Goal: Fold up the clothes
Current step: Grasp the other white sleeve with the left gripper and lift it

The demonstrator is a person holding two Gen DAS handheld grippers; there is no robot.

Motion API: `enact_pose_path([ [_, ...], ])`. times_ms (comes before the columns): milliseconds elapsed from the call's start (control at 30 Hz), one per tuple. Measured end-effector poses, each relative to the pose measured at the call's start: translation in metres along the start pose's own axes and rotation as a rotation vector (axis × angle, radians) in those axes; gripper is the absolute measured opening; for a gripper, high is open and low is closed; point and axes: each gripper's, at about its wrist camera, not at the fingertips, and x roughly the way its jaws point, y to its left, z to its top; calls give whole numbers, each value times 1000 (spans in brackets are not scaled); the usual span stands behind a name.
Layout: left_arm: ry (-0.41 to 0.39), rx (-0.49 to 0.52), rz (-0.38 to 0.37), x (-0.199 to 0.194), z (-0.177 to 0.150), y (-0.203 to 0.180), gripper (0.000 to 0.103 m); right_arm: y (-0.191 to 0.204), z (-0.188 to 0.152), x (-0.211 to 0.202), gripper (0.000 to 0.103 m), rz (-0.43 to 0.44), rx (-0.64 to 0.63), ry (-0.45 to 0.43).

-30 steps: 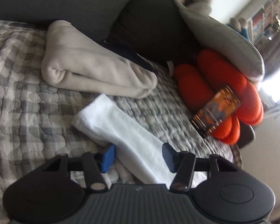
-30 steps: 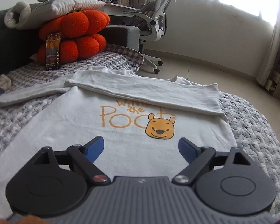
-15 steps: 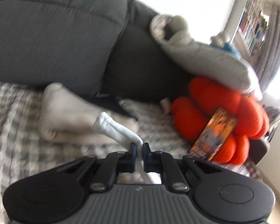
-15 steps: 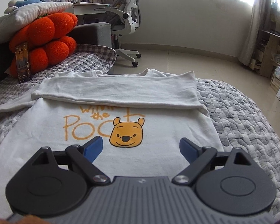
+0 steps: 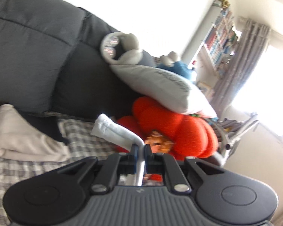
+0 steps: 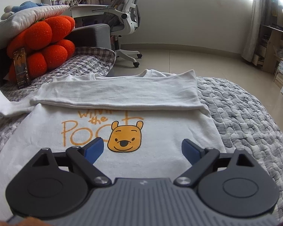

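Left gripper: at 6 o'clock of its view, jaws pinched tight on the white sleeve, which rises out of the grip toward 10 o'clock with its cuff end free in the air.
Right gripper: at 6 o'clock of its view, jaws spread wide with nothing between them, hovering over the shirt's lower front.
White sweatshirt: spread flat on the grey quilted cover, filling the middle of the right view; yellow bear face and orange lettering just beyond the blue pads; one sleeve folded across the chest at 12 o'clock; the other sleeve runs off toward 9 o'clock.
Folded beige garment: at 9 o'clock of the left view, lying on the checked cover.
Orange plush cushion: at 10 o'clock of the right view, a phone leaning against it, a grey pillow on top.
Sofa back: dark grey, 10 to 11 o'clock of the left view.
Office chair: white, at 12 o'clock beyond the cover.
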Motion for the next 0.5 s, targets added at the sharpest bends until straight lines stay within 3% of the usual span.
enact_pose_path([
  [267,33,-1,-195,-8,-2,-49,7,-8,2,0,92,0,25,4],
  [500,66,21,-322,-14,-10,-95,7,-14,4,-2,92,-5,54,-1],
])
